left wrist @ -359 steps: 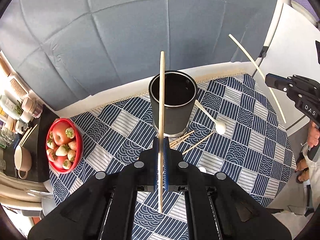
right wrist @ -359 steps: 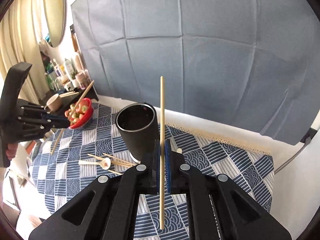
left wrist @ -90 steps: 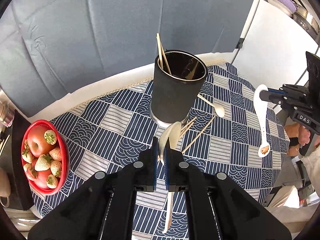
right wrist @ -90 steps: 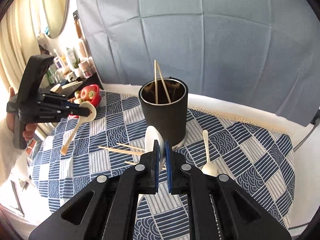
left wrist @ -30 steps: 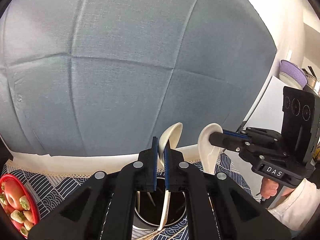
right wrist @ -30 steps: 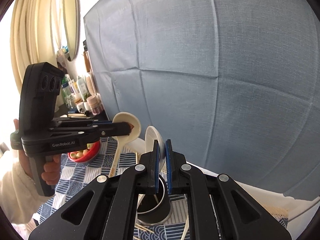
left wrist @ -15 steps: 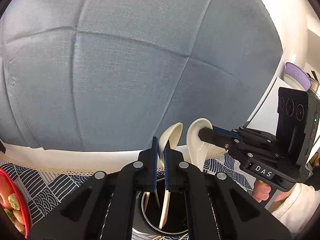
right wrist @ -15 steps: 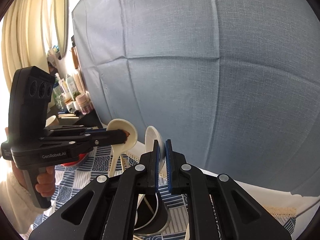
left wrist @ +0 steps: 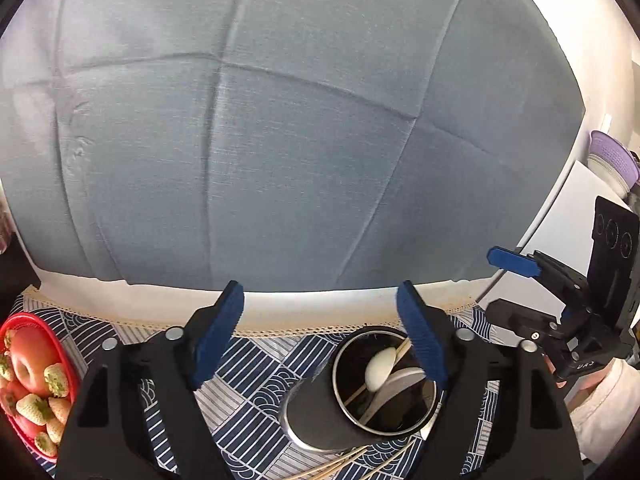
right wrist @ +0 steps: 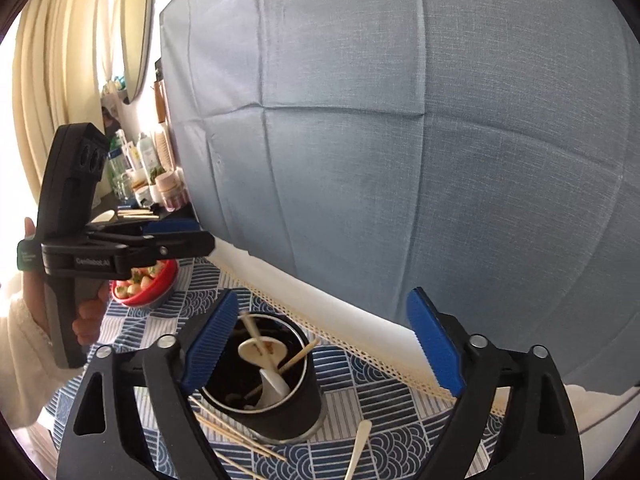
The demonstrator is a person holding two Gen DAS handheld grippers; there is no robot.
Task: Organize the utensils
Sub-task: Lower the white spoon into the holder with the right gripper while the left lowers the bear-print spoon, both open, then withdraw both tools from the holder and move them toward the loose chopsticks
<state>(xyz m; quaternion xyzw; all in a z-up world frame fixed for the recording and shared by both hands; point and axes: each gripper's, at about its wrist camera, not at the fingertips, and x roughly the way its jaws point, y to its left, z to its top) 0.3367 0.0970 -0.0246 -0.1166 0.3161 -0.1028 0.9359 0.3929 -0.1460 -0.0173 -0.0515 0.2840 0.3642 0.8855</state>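
Observation:
A black cylindrical holder (left wrist: 320, 420) (right wrist: 292, 408) stands on the blue patterned tablecloth (left wrist: 264, 364). Inside it are white spoons (left wrist: 380, 364) (right wrist: 260, 350) and wooden chopsticks (right wrist: 296, 358). My left gripper (left wrist: 320, 338) is open and empty above and left of the holder; it also shows in the right wrist view (right wrist: 180, 238). My right gripper (right wrist: 324, 346) is open and empty above the holder; it also shows in the left wrist view (left wrist: 508, 284). Loose chopsticks (right wrist: 236, 436) and a white spoon (right wrist: 360, 444) lie on the cloth by the holder.
A red bowl of apples and strawberries (left wrist: 28, 384) (right wrist: 148, 284) sits at the table's left. A blue-grey backdrop (left wrist: 280, 140) hangs behind the table. Bottles and jars (right wrist: 148, 176) crowd a dark shelf at the left.
Both grippers have opened and let go of their white spoons, which now sit in the black holder. Both grippers have pulled slightly apart.

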